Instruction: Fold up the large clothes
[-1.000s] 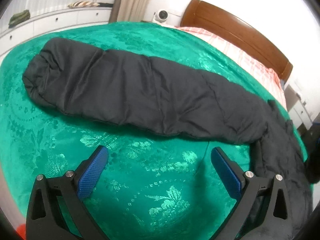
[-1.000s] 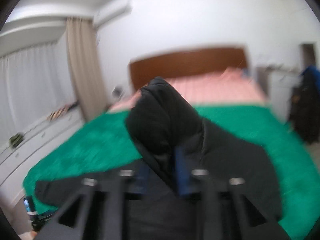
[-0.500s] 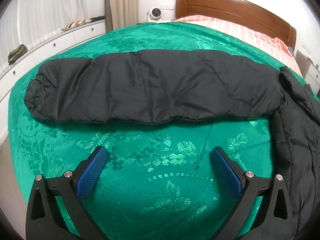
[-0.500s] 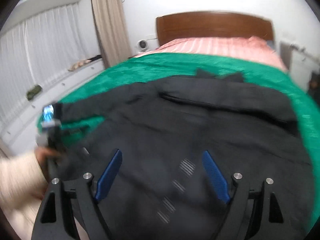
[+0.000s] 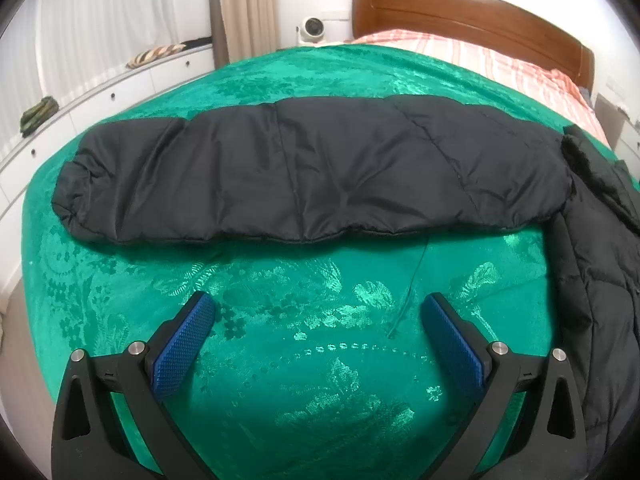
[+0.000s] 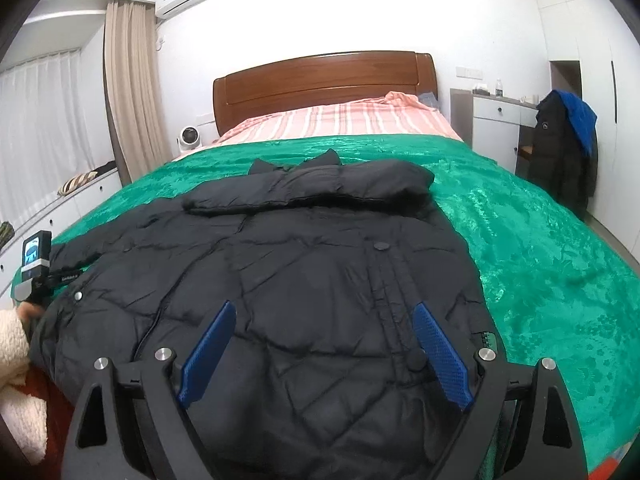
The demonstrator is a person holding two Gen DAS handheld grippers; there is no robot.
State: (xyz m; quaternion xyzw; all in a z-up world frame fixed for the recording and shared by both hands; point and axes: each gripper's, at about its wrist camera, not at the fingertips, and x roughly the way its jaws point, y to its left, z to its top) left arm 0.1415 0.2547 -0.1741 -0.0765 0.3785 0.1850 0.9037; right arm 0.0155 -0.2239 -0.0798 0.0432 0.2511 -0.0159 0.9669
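Now the right gripper [image 6: 322, 350] hangs spread and empty over the coat [image 6: 280, 280], where a second ago it pinched a raised bundle of black fabric. That bundle is one sleeve, which now lies folded across the chest just below the collar [image 6: 296, 166]. Half a second ago the tongs were already apart, so the release is recent and the fold has held.

The left gripper [image 5: 320, 344] is also spread, holding nothing, above bare green bedspread [image 5: 280, 360]. Over the last second its view has swung to square up on the other sleeve [image 5: 312, 168], which lies stretched straight out to the side, flat on the bedspread.

That suggests one sleeve is done and this one is next, probably a pinch near the cuff [image 5: 76, 184] and a carry across the body.

No containers show; the coat lies open on the bed, front up, its hem toward the right camera.
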